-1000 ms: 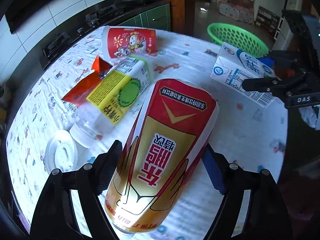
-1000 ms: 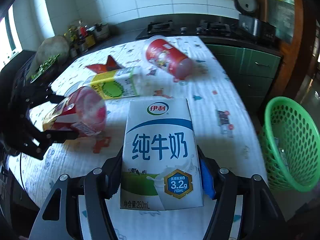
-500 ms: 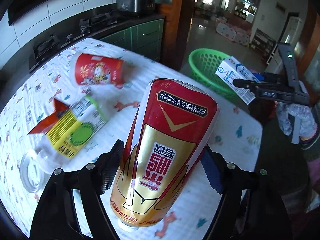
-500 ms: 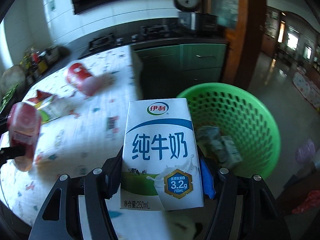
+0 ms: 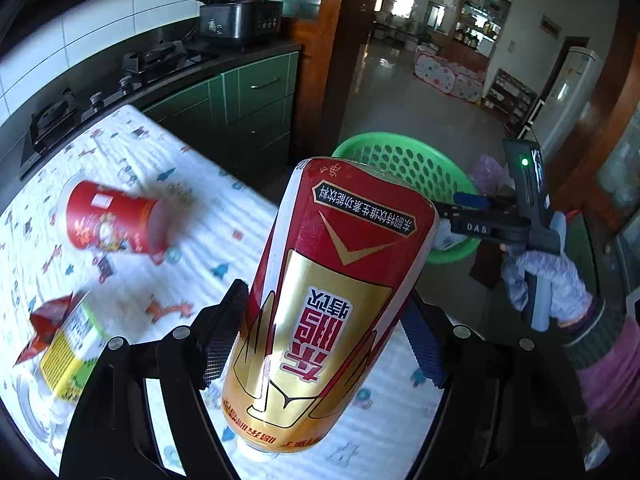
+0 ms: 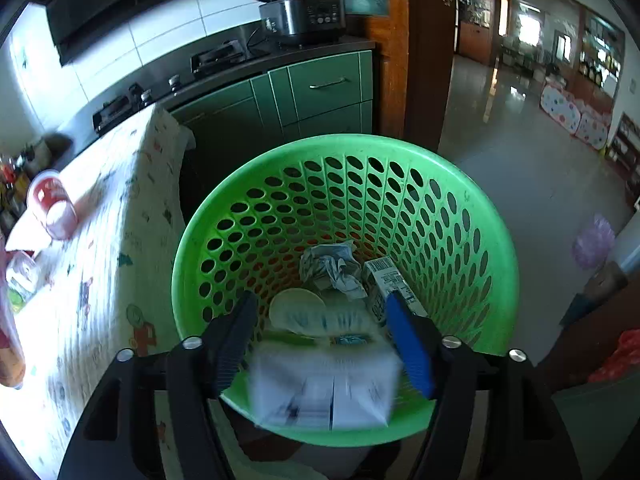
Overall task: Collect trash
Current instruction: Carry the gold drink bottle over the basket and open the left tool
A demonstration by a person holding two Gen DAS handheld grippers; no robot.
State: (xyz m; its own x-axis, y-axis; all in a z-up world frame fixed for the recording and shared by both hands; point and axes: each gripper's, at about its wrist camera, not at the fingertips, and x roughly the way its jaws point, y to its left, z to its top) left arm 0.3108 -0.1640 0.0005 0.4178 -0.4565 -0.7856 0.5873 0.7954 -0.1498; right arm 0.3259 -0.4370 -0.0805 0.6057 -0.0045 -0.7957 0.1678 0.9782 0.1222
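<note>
My left gripper [image 5: 320,340] is shut on a red and gold drink bottle [image 5: 332,292], held above the table's near edge. My right gripper [image 6: 320,336] is open above the green basket [image 6: 472,208]. A blurred white milk carton [image 6: 324,388] is falling between its fingers into the basket. The basket holds crumpled paper [image 6: 332,266], a small carton [image 6: 386,280] and a white lid [image 6: 296,306]. In the left wrist view the right gripper [image 5: 460,210] hangs over the basket [image 5: 400,160].
On the patterned tablecloth [image 5: 192,240] lie a red cup [image 5: 108,220], a yellow-green juice carton [image 5: 68,356] and a red wrapper [image 5: 48,320]. Green cabinets [image 6: 320,96] and a counter with a rice cooker [image 6: 296,0] stand behind the basket.
My right gripper swung from the table to over the basket and let go of the milk carton, which is dropping. My left gripper carried the bottle toward the basket side.
</note>
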